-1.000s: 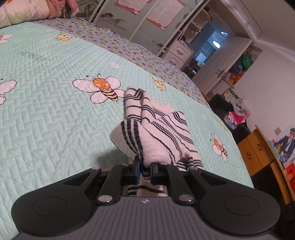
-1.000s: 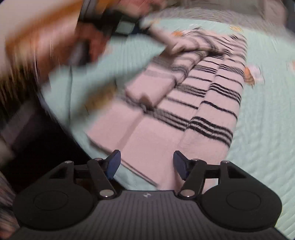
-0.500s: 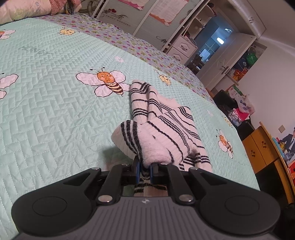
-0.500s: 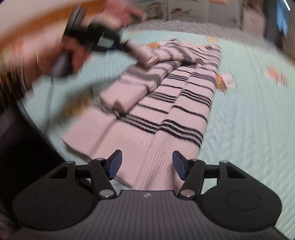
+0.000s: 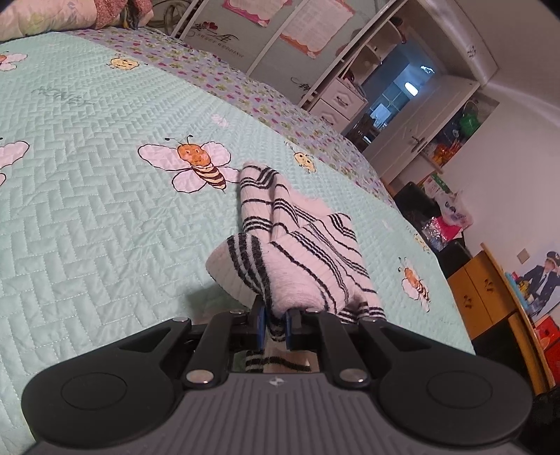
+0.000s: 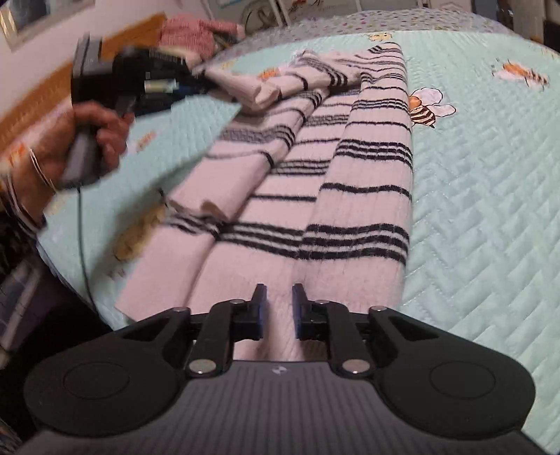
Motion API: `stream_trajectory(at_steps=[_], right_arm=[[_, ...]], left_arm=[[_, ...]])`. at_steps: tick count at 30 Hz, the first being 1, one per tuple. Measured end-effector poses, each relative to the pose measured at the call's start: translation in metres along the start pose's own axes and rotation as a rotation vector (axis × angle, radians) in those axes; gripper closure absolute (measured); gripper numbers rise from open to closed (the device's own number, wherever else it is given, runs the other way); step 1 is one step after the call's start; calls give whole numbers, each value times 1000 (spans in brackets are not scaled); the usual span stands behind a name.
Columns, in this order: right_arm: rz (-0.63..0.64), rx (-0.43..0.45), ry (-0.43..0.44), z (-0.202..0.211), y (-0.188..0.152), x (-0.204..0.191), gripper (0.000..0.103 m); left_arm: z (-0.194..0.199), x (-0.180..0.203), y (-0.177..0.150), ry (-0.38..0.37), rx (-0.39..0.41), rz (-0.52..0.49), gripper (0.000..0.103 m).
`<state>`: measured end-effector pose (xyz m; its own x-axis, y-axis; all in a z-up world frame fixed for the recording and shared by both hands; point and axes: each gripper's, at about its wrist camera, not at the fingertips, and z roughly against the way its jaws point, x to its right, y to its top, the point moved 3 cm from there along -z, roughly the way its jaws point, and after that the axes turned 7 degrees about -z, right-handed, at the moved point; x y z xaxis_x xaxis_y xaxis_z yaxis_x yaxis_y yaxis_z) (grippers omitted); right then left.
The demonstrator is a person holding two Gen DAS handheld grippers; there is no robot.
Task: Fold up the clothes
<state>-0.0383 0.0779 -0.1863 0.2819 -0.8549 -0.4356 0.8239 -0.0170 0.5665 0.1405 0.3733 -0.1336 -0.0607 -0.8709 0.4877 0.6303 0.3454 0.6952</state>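
Observation:
A white sweater with black stripes lies lengthwise on the mint bee-print quilt. My left gripper is shut on a bunched fold of the sweater and holds it raised off the quilt. In the right wrist view, the left gripper and the hand holding it appear at the upper left, pulling that fold over the sweater's far end. My right gripper is low over the near hem. Its jaws are closing with hem fabric between them, and a gap still shows.
The bed's edge drops off at the left of the right wrist view. In the left wrist view, a wooden cabinet, bags and white drawers stand beyond the bed. Pillows lie at its far end.
My right gripper has sunk toward the near hem and its jaws have narrowed a lot. The left gripper keeps its hold on the sweater fold in about the same place.

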Motion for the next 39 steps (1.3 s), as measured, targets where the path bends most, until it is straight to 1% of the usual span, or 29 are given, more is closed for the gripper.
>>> stream_trajectory(at_steps=[1, 2, 5, 7, 8, 9, 10, 11, 12, 13, 16, 17, 18, 20, 22, 24, 25, 28, 31, 32, 35, 39], right_arm=[[-22, 7, 29, 4, 1, 1, 69], [-41, 21, 52, 8, 1, 0, 62], [-77, 58, 94, 19, 3, 1, 58], [-88, 73, 104, 24, 4, 1, 58], [-101, 75, 109, 27, 4, 3, 55], [-114, 76, 114, 29, 4, 4, 54], [-127, 78, 119, 31, 4, 6, 52], [-149, 79, 133, 32, 4, 7, 51], [-169, 82, 154, 34, 5, 9, 51], [-179, 82, 176, 36, 5, 9, 50], [-158, 91, 199, 40, 6, 5, 44], [-148, 93, 200, 41, 6, 3, 44], [-147, 90, 197, 39, 6, 4, 44], [-148, 83, 191, 35, 6, 5, 44], [-161, 71, 177, 30, 6, 8, 43], [-190, 54, 173, 26, 5, 13, 43], [-193, 54, 175, 26, 5, 14, 43], [-181, 60, 168, 27, 4, 13, 43], [-176, 60, 163, 26, 4, 13, 43], [-180, 56, 164, 25, 3, 14, 43], [-182, 44, 158, 23, 2, 14, 42], [-170, 45, 153, 25, 2, 10, 41]], left_arm=[[0, -3, 1, -6, 1, 25, 95], [-1, -6, 1, -13, 4, 52, 95], [-1, -17, 1, -26, 15, 145, 95], [-1, -17, 2, -12, 19, 150, 95], [-1, -17, 2, 0, 18, 147, 94], [-1, -17, 1, 10, 15, 152, 87], [-1, -17, -1, 13, 6, 160, 73], [0, -17, -2, 14, -5, 169, 66], [0, -19, -4, 18, -21, 175, 55], [3, -21, -8, 22, -33, 183, 49], [16, -34, -24, 60, -44, 235, 46], [23, -38, -28, 92, -39, 244, 46], [30, -40, -32, 125, -27, 228, 46], [43, -30, -34, 166, 8, 119, 46], [50, -11, -34, 185, 38, -53, 46], [51, 12, -34, 198, 59, -257, 46], [49, 22, -34, 192, 55, -347, 46], [40, 50, -43, 134, 18, -591, 46], [28, 68, -59, 130, -22, -782, 46], [22, 71, -63, 128, -33, -826, 46], [5, 72, -64, 156, -49, -872, 46], [-15, 69, -56, 174, -49, -867, 46]])
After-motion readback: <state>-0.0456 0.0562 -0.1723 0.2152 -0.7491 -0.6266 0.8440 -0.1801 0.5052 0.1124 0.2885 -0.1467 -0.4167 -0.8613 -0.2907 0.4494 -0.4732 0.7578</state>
